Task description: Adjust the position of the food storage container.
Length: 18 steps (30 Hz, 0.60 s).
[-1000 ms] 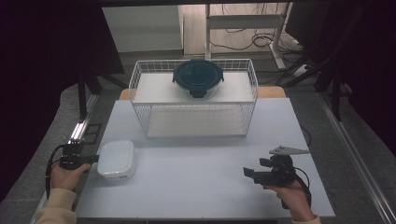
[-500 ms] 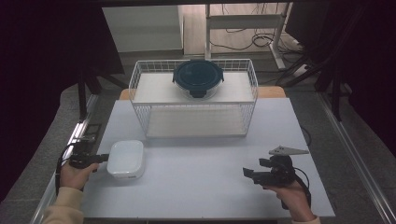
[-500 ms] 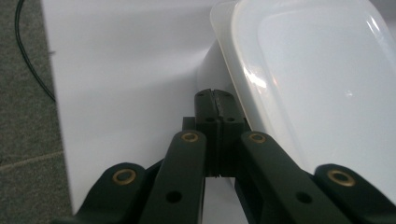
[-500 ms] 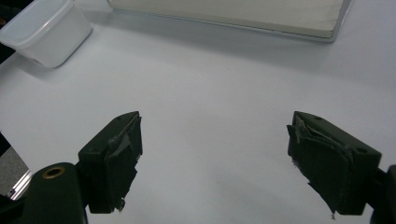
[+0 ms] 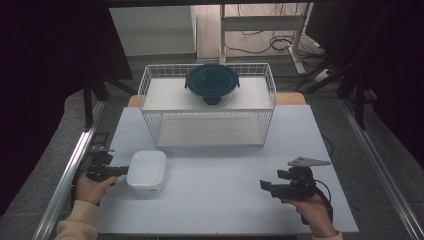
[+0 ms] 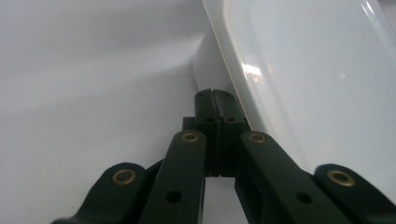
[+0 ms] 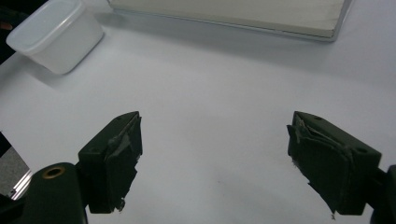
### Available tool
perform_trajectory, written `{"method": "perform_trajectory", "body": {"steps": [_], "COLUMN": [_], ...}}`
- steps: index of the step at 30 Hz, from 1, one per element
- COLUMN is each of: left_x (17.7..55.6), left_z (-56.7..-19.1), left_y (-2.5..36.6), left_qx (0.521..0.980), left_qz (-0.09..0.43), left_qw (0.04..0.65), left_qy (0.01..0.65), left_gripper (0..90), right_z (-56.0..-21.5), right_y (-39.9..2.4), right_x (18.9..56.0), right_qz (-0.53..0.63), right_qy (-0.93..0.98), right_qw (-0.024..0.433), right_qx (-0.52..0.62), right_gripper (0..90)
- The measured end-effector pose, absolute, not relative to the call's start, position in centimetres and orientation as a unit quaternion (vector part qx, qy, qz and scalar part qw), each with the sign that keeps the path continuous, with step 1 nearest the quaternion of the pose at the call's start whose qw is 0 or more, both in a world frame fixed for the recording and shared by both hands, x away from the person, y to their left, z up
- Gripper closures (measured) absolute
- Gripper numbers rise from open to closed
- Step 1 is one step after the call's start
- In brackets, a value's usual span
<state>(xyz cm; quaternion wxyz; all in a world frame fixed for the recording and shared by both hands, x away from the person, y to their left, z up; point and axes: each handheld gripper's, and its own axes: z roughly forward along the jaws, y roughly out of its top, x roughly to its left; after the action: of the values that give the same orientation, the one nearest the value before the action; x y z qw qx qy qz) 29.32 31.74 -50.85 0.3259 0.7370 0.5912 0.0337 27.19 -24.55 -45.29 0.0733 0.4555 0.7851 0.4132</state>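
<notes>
The white lidded container (image 5: 146,171) is a low rounded-corner box of milky plastic (its lid glossy) on the table's (image 5: 225,165) near left part. The left gripper (image 5: 119,171) has its jaws pressed together, tips against the container's wall under the rim. The right gripper (image 5: 264,186) stands wide open, holding nothing.

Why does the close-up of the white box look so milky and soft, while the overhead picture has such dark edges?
In the left gripper view, the white container sits too close to the lens, so it blurs, with small glare spots on its lid; the shut left gripper looks sharper. In the high view, light falls on the table while the room around stays nearly black.
</notes>
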Motion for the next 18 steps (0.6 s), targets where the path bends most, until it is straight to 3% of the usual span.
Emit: {"method": "perform_trajectory", "body": {"steps": [18], "left_x": [28.6], "left_z": [-50.9], "left_y": [27.5], "left_qx": [0.754], "left_qz": [0.005], "left_qw": [0.343], "left_qy": [0.56], "left_gripper": [90.0], "right_z": [-45.3], "right_y": [-24.2], "right_x": [27.1], "right_qz": [0.413], "right_qy": [0.788], "right_qw": [0.07], "right_qx": [0.452], "right_gripper": [17.9]}}
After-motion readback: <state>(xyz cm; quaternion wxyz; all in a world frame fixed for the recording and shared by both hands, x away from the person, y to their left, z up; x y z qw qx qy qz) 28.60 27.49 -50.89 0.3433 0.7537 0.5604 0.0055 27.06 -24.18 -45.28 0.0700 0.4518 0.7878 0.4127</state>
